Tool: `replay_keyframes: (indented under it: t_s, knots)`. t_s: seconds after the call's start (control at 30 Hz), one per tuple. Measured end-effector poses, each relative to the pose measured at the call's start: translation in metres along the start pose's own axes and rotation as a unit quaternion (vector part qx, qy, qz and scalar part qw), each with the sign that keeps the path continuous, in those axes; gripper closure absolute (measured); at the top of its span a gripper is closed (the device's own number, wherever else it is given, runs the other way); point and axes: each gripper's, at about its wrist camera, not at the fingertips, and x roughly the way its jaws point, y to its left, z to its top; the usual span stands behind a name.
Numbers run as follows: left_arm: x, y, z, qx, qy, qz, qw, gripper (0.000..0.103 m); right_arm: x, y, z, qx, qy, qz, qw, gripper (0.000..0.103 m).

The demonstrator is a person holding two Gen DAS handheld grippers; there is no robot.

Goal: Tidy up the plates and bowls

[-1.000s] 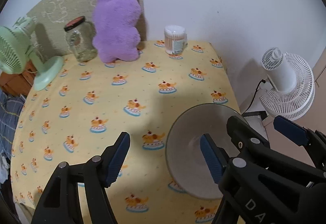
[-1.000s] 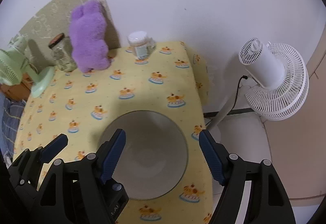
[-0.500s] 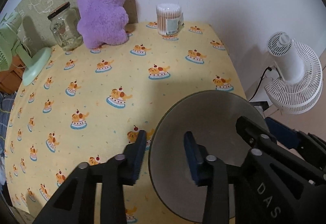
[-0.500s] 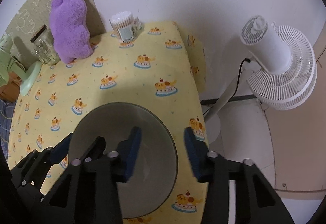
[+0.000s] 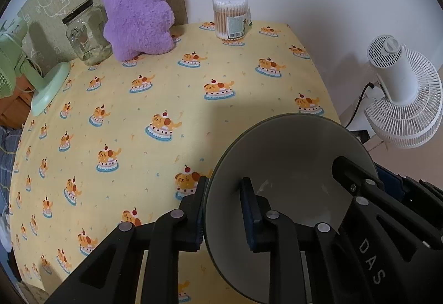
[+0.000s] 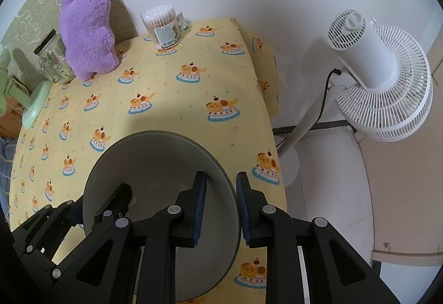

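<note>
A grey bowl (image 5: 290,160) with a pale inside is held near the right front edge of the table; it also shows in the right wrist view (image 6: 155,165). My left gripper (image 5: 223,210) is shut on the bowl's left rim, one finger inside and one outside. My right gripper (image 6: 220,207) is shut on the bowl's right rim in the same way. The bowl looks lifted and tilted off the yellow tablecloth (image 5: 166,88). Each gripper shows in the other's view at the bowl's opposite rim.
At the back of the table stand a purple plush toy (image 5: 138,2), a glass jar (image 5: 85,33) and a tub of cotton swabs (image 5: 229,17). A green fan (image 5: 16,66) stands at the left edge. A white fan (image 6: 379,74) stands on the floor to the right.
Both grippers went from open around the bowl to shut on its opposite rims. The bowl now looms larger and tilted in both views, as if raised off the cloth.
</note>
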Motion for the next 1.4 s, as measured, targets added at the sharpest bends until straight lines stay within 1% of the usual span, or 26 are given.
replay_keyframes:
  t_s: [0.1, 0.3, 0.63, 1.03, 1.23, 1.4]
  knots:
    - [-0.006, 0.000, -0.002, 0.003, -0.004, 0.002, 1.0000, 0.082, -0.004, 0.000, -0.002, 0.003, 0.003, 0.002, 1.000, 0.078]
    - [-0.022, 0.004, -0.008, 0.003, -0.013, 0.000, 0.9999, 0.082, -0.018, 0.004, -0.008, 0.003, -0.004, 0.001, 1.000, 0.078]
    - [-0.058, 0.019, -0.022, -0.002, -0.029, -0.005, 0.9996, 0.082, -0.056, 0.017, -0.022, -0.002, -0.021, -0.003, 1.000, 0.078]
    - [-0.102, 0.049, -0.042, -0.007, -0.048, -0.020, 0.9986, 0.082, -0.105, 0.045, -0.048, 0.003, -0.045, -0.009, 0.999, 0.078]
    - [-0.125, 0.071, -0.052, -0.004, -0.068, -0.021, 0.9974, 0.082, -0.130, 0.069, -0.060, -0.004, -0.060, -0.012, 0.998, 0.078]
    - [-0.141, 0.093, -0.061, -0.011, -0.079, -0.021, 0.9966, 0.082, -0.148, 0.092, -0.071, -0.009, -0.072, -0.011, 0.997, 0.078]
